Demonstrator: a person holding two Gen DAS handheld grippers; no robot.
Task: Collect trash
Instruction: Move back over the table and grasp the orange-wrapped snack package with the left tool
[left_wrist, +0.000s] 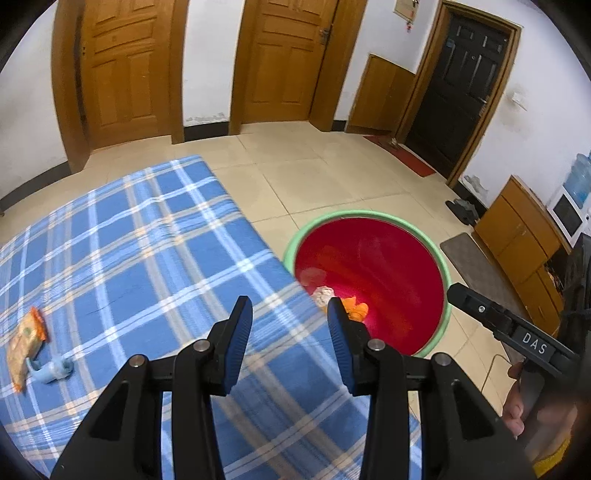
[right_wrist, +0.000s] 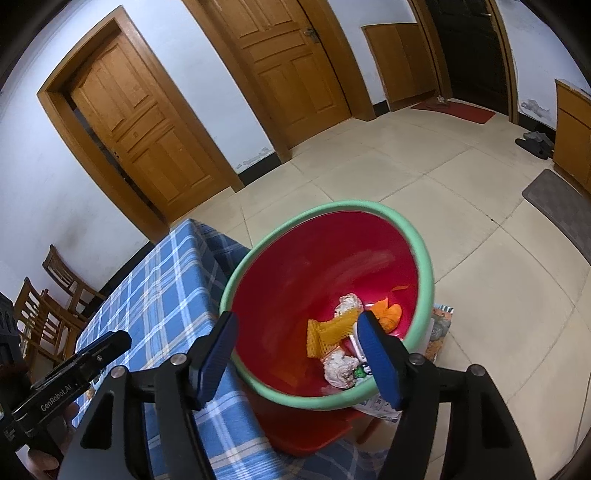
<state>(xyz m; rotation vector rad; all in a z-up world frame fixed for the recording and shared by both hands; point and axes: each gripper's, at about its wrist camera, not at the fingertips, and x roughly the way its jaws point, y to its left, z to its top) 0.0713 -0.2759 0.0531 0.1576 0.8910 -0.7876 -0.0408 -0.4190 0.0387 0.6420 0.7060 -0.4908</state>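
Note:
A red bin with a green rim (right_wrist: 424, 258) stands beside the table with the blue plaid cloth (left_wrist: 147, 236). Inside lie crumpled tissue (right_wrist: 338, 367), an orange wrapper (right_wrist: 388, 314) and a yellow mesh piece (right_wrist: 332, 332). My right gripper (right_wrist: 298, 317) hangs open over the bin's near rim with nothing between its fingers. My left gripper (left_wrist: 290, 304) is open and empty above the table's edge, next to the bin (left_wrist: 369, 218). On the cloth at far left lie an orange snack packet (left_wrist: 27, 347) and a crumpled blue scrap (left_wrist: 53, 369).
Printed packaging (right_wrist: 439, 328) lies on the tiled floor against the bin. Wooden chairs (right_wrist: 48, 295) stand past the table's far end. A wooden cabinet (left_wrist: 524, 236), a grey mat (left_wrist: 476, 262) and shoes (left_wrist: 463, 210) lie to the right. Closed wooden doors (left_wrist: 122, 74) line the back wall.

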